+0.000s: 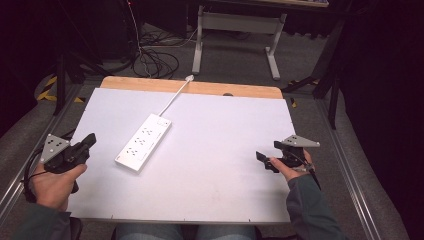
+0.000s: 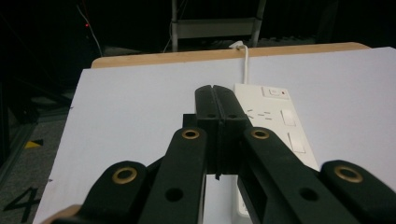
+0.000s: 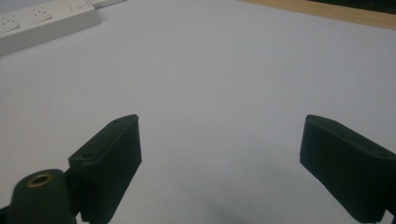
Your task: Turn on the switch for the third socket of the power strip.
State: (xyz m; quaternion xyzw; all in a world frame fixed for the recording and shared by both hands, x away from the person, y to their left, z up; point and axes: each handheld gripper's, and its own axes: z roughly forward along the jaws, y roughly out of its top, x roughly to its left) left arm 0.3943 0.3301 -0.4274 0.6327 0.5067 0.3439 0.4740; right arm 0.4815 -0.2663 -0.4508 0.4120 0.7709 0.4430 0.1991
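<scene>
Black jaws of the left tongs point(image 2: 216, 100) are seen pressed together on nothing, held at the left edge of the surface point(image 1: 210, 165). The right tongs point(image 3: 219, 158) are spread wide and empty, near the right edge. Nothing has been grasped yet; the power strip point(image 1: 143, 142) lies untouched, left of centre, its cord point(image 1: 174, 98) running over the far edge. Bare room is left between strip and right edge.

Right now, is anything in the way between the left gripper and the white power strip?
No, nothing visible. Bare white table lies between the shut left gripper and the power strip, which sits just ahead of it.
</scene>
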